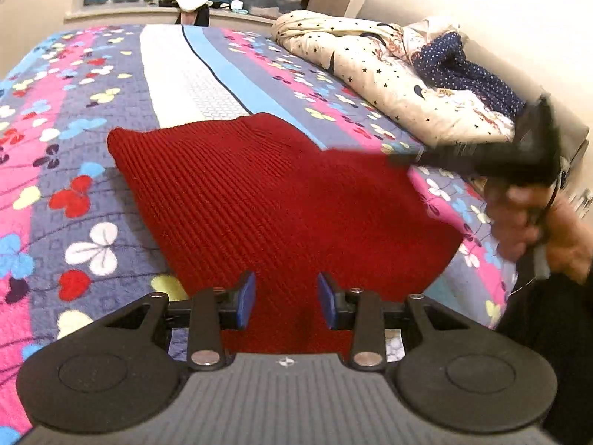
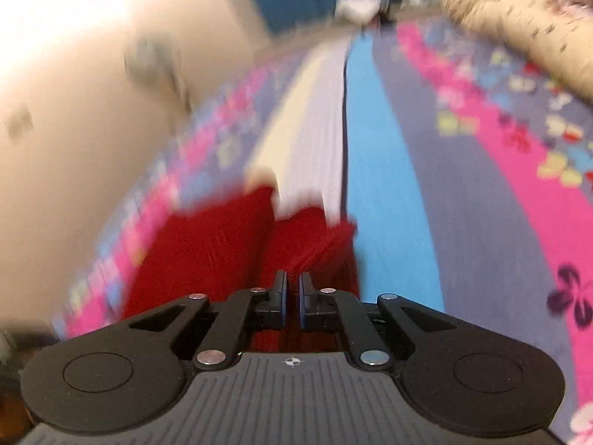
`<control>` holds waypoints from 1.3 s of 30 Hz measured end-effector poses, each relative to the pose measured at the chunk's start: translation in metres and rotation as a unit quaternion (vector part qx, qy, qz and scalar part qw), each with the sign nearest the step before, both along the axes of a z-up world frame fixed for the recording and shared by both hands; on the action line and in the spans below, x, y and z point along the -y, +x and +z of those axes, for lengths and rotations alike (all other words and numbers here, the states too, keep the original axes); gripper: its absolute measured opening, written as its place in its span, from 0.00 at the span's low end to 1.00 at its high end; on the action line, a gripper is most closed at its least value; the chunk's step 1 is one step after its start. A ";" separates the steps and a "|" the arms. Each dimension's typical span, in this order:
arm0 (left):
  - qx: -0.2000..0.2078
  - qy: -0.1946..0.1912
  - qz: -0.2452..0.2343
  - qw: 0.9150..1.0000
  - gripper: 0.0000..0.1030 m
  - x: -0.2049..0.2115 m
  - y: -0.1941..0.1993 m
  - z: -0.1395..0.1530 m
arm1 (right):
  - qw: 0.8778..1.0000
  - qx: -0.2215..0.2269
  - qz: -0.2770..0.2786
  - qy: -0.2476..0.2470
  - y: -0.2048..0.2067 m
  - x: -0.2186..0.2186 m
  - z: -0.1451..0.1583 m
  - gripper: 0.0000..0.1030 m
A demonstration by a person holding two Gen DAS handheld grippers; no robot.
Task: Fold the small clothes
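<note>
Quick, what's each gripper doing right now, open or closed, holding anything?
Left gripper: open over the red knit garment, gripping nothing.
Right gripper: closed, pinching the garment's edge.

Floral bedspread (image 1: 74,118), red knit garment (image 1: 259,193), starred duvet (image 1: 370,74)

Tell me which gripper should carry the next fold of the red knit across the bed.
Right. The right gripper is already shut on a bunched edge of the red knit, so it can probably carry that edge over. The left gripper stands open over the near edge, gripping nothing.
</note>
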State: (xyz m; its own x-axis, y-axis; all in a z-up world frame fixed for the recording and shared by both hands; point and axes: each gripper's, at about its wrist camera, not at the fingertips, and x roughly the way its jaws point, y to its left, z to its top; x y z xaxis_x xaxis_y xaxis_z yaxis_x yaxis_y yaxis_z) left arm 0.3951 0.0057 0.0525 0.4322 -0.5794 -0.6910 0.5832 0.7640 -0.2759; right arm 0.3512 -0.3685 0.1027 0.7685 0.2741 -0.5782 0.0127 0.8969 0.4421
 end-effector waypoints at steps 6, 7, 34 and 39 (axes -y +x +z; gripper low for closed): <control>-0.020 0.092 -0.029 0.995 0.40 0.025 -0.001 -0.027 | 0.994 -0.099 -0.037 -0.032 0.014 0.007 -0.025 0.07; -0.018 0.102 -0.032 0.994 0.40 0.026 -0.002 -0.031 | 0.994 -0.088 -0.039 -0.050 0.013 0.005 -0.021 0.07; -0.025 0.053 -0.030 0.998 0.40 0.017 -0.002 -0.016 | 0.990 -0.090 0.089 -0.070 0.003 -0.028 -0.015 0.17; 0.005 -0.026 -0.012 1.000 0.40 0.007 0.000 0.006 | 0.994 0.038 0.099 0.016 -0.020 -0.010 0.020 0.20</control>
